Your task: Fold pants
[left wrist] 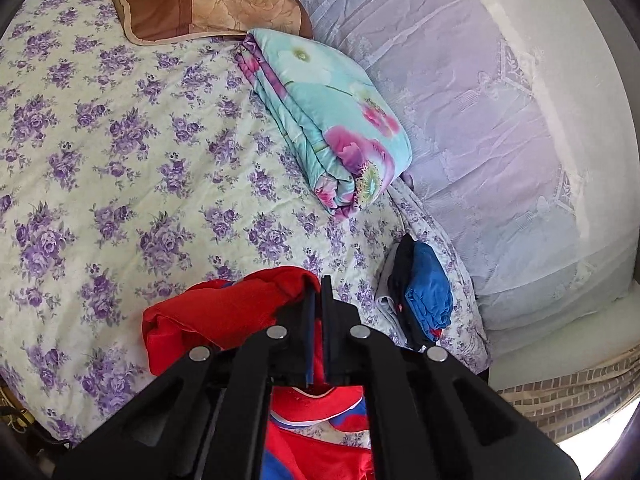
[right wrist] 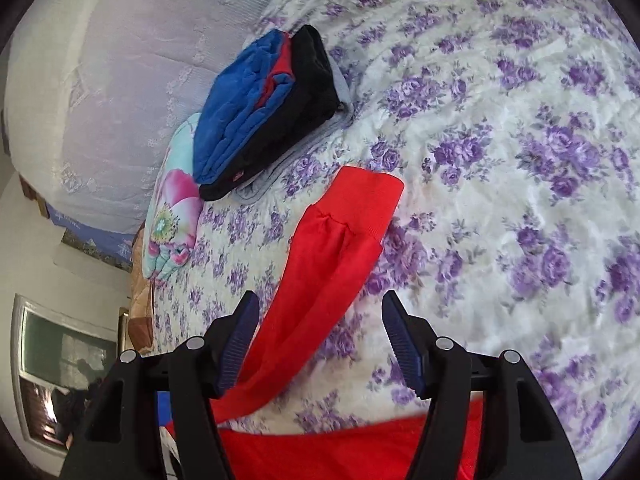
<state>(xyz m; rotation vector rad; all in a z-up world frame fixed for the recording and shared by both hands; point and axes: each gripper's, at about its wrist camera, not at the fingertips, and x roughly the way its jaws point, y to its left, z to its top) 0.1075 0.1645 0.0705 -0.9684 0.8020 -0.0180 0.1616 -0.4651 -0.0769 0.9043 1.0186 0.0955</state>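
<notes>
Red pants (left wrist: 224, 312) with blue and white trim lie on the purple-flowered bedspread (left wrist: 120, 160). My left gripper (left wrist: 319, 288) is shut on a fold of the red cloth, which bunches up to the left of the fingers and hangs below them. In the right wrist view one red leg (right wrist: 320, 280) stretches away across the bedspread (right wrist: 500, 160), ending in a ribbed cuff (right wrist: 368, 196). My right gripper (right wrist: 320, 312) is open, its blue pads standing either side of that leg without pressing it. More red cloth lies under the gripper's base.
A pile of folded blue, black and grey clothes (left wrist: 420, 296) (right wrist: 264, 108) sits near the bed's edge. A folded turquoise floral quilt (left wrist: 328, 120) and a brown pillow (left wrist: 200, 0) lie farther off. A pale lace-covered bolster (left wrist: 500, 140) runs along the side.
</notes>
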